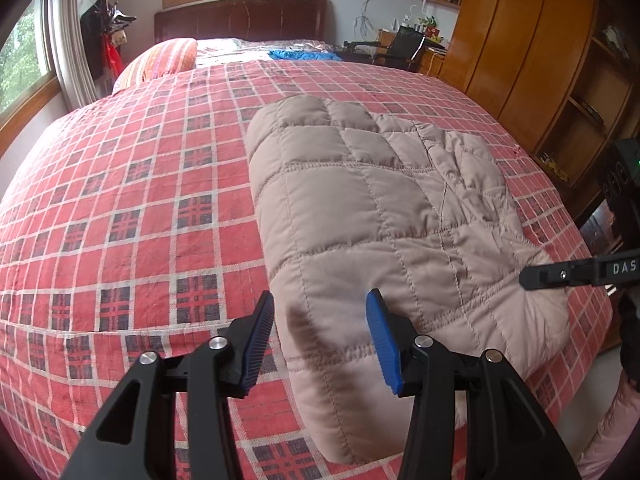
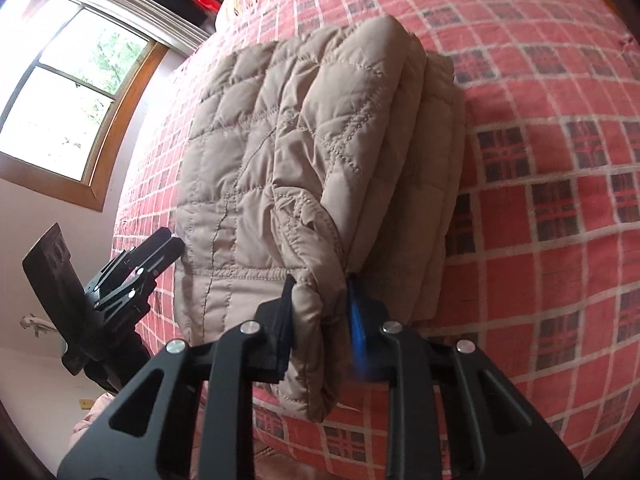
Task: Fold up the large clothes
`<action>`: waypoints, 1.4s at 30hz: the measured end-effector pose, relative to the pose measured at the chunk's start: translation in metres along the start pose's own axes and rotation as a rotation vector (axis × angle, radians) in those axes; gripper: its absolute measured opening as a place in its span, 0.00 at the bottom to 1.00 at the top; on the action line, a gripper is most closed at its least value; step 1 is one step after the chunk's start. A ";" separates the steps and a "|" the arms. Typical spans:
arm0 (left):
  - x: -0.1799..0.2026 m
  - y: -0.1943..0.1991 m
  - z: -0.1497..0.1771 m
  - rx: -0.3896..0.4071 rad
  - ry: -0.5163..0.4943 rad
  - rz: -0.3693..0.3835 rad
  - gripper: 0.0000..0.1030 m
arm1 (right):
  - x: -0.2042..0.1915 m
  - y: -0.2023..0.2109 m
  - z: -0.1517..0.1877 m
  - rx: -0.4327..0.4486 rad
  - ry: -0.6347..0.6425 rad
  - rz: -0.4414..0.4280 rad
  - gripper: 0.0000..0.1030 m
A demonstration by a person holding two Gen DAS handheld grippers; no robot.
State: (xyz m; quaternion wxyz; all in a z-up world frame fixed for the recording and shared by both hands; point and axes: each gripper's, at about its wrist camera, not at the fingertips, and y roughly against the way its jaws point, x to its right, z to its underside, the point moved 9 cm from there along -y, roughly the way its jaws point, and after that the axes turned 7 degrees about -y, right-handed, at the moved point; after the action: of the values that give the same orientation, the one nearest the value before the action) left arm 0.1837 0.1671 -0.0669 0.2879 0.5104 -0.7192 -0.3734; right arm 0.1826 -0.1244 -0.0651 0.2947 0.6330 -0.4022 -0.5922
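Holding my left gripper (image 1: 320, 340) spread open, empty, just above the near left corner of the jacket (image 1: 384, 216), I keep it ready to pin that side. The beige quilted jacket lies folded on the red plaid bedspread (image 1: 132, 208), toward the near edge of the bed and right of its middle. My right gripper (image 2: 320, 312) is clenched on a bunched fold at the jacket's near right edge, where several layers stack up. To do this step well, I judge I should lift that pinch only slightly, carry it evenly so the stacked layers stay aligned, and keep the puffy fabric from sliding out of the fingers. The folded bundle's long axis runs from me toward the headboard (image 1: 240, 20), hem end nearest me.
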 end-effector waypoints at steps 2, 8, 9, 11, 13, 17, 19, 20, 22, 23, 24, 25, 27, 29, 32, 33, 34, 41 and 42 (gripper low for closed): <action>0.001 0.000 0.000 0.002 -0.006 0.003 0.48 | 0.001 0.002 0.001 0.012 0.002 0.011 0.22; -0.001 -0.007 0.004 -0.007 -0.019 0.001 0.53 | -0.003 -0.020 0.010 -0.008 -0.029 0.026 0.22; -0.001 -0.009 0.005 -0.013 -0.018 0.002 0.54 | -0.005 -0.027 0.012 -0.013 -0.035 0.026 0.22; -0.002 -0.012 0.005 -0.014 -0.015 0.003 0.55 | -0.007 -0.035 0.010 -0.017 -0.045 0.012 0.22; -0.004 -0.013 0.005 -0.016 -0.013 0.003 0.56 | -0.009 -0.041 0.008 -0.021 -0.050 0.009 0.22; -0.004 -0.017 0.006 -0.018 -0.009 -0.001 0.59 | -0.010 -0.054 0.003 -0.030 -0.056 0.018 0.22; -0.006 -0.020 0.006 -0.021 -0.003 0.000 0.60 | -0.007 -0.059 -0.003 -0.036 -0.069 -0.002 0.21; -0.005 -0.021 0.007 -0.020 -0.003 0.002 0.60 | -0.005 -0.060 -0.004 -0.039 -0.080 -0.012 0.21; -0.006 -0.022 0.007 -0.017 -0.003 0.000 0.62 | -0.005 -0.066 -0.005 -0.039 -0.079 -0.018 0.22; -0.006 -0.023 0.008 -0.015 -0.006 -0.004 0.62 | -0.004 -0.068 -0.005 -0.035 -0.077 -0.015 0.22; -0.005 -0.023 0.008 -0.013 -0.010 -0.008 0.62 | -0.005 -0.071 -0.004 -0.029 -0.064 -0.003 0.22; -0.005 -0.023 0.008 -0.012 -0.013 -0.010 0.62 | -0.005 -0.073 -0.004 -0.025 -0.058 0.004 0.22; -0.005 -0.024 0.009 -0.013 -0.006 -0.007 0.62 | -0.008 -0.075 -0.002 -0.019 -0.054 0.009 0.23; -0.007 -0.025 0.010 -0.013 0.002 -0.004 0.63 | -0.013 -0.078 0.000 -0.014 -0.048 0.017 0.22; -0.009 -0.026 0.011 -0.009 0.010 -0.003 0.66 | -0.018 -0.079 0.004 0.000 -0.032 0.035 0.23; -0.010 -0.026 0.011 -0.009 0.013 0.000 0.67 | -0.012 -0.080 0.004 0.004 -0.027 0.039 0.24; -0.010 -0.027 0.011 -0.009 0.016 0.001 0.67 | -0.014 -0.081 0.005 0.011 -0.022 0.048 0.24; -0.013 -0.024 0.013 -0.019 0.039 0.028 0.68 | -0.026 -0.078 0.013 0.030 0.000 0.080 0.28; -0.013 -0.020 0.013 -0.018 0.045 0.027 0.67 | -0.029 -0.076 0.015 0.035 0.006 0.084 0.30</action>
State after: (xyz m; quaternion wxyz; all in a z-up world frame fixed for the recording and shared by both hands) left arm 0.1878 0.1789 -0.0915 0.3135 0.5063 -0.7160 -0.3643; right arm 0.1805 -0.0600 -0.1169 0.3095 0.6221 -0.4379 -0.5705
